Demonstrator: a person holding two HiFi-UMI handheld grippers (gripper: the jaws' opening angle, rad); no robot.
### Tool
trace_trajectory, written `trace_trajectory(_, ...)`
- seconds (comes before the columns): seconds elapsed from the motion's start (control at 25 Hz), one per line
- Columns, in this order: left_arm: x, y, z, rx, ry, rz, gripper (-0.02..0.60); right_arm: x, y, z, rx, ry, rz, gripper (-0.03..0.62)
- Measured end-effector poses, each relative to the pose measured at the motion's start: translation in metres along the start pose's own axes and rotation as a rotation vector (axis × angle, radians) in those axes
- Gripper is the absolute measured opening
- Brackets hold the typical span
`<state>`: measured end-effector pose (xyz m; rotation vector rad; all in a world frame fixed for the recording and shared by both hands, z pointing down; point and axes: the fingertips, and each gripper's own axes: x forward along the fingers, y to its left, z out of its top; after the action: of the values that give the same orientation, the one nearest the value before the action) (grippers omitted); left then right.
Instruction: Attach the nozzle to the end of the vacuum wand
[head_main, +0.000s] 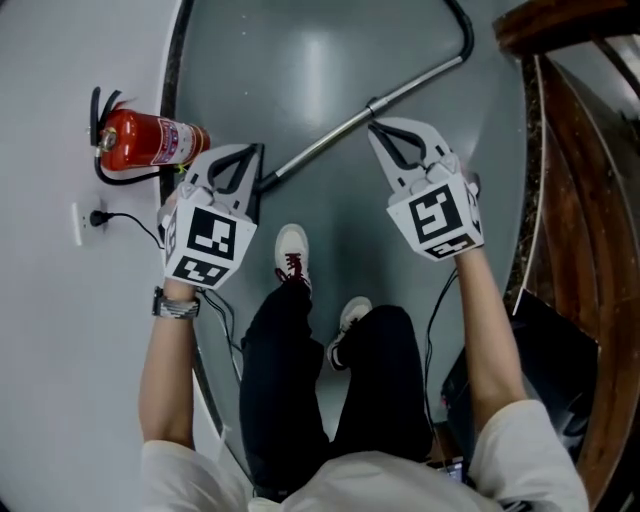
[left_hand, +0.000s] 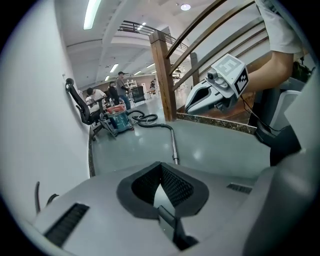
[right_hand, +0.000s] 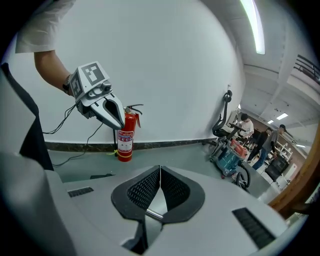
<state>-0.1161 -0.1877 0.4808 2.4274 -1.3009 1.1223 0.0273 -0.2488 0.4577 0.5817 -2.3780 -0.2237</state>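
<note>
Find the nozzle first: shows in none of the views, so place unknown, and impossible to tell whether already fitted on the tube. Hold the left gripper (head_main: 250, 158) and the right gripper (head_main: 385, 135) raised side by side above the floor (head_main: 300, 60) while searching. Jaws of both pressed together on nothing, meshed pads meeting tip to tip in the left gripper view and the right gripper view alike. Spread one pair before reaching down. Probably best to pin the vacuum wand (head_main: 320, 145) with one tong near its free end and bring the nozzle in with the other. Line it up along the tube, then push straight on without lifting the tube. Avoid a crooked start, likely to jam the fit or send the chrome skating away.

Look for the wand flat on the grey floor, at twelve o'clock from the red-laced shoe (head_main: 292, 250). Long axis in the head view from eight o'clock to two o'clock. Free end toward eight o'clock, meeting the edge of the left gripper in the picture but down on the floor below it. Hose end toward two o'clock, at the bend of the black hose (head_main: 465, 30). In the left gripper view, free end toward six o'clock, hose curling off toward ten o'clock to the teal vacuum cleaner (left_hand: 118, 120). Mind the fire extinguisher (head_main: 150, 140) at nine o'clock, well apart from the tube
</note>
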Motion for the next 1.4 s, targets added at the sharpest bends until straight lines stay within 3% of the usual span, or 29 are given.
trace_trajectory(0.32, -0.095, -0.004, 0.097, -0.024, -0.019, 0.003, 0.002, -0.108, -0.022, 0.080, 0.044, 0.011, 0.002, 0.031)
trace_trajectory(0.6, -0.175, -0.016, 0.172, 0.009, -0.049, -0.018, 0.002, -0.198, -0.037, 0.152, 0.095, 0.009, 0.008, 0.031)
trace_trajectory(0.88, -0.247, -0.054, 0.257, -0.065, -0.124, -0.032, 0.002, -0.296, -0.057, 0.213, 0.105, -0.033, -0.027, 0.031)
trace_trajectory(1.12, -0.306, -0.080, 0.309, -0.115, -0.180, -0.047, 0.002, -0.366, -0.063, 0.255, 0.083, -0.041, -0.054, 0.031)
trace_trajectory(1.4, -0.368, -0.085, 0.368, -0.036, -0.237, -0.034, 0.002, -0.428, -0.071, 0.299, 0.090, -0.087, -0.096, 0.029)
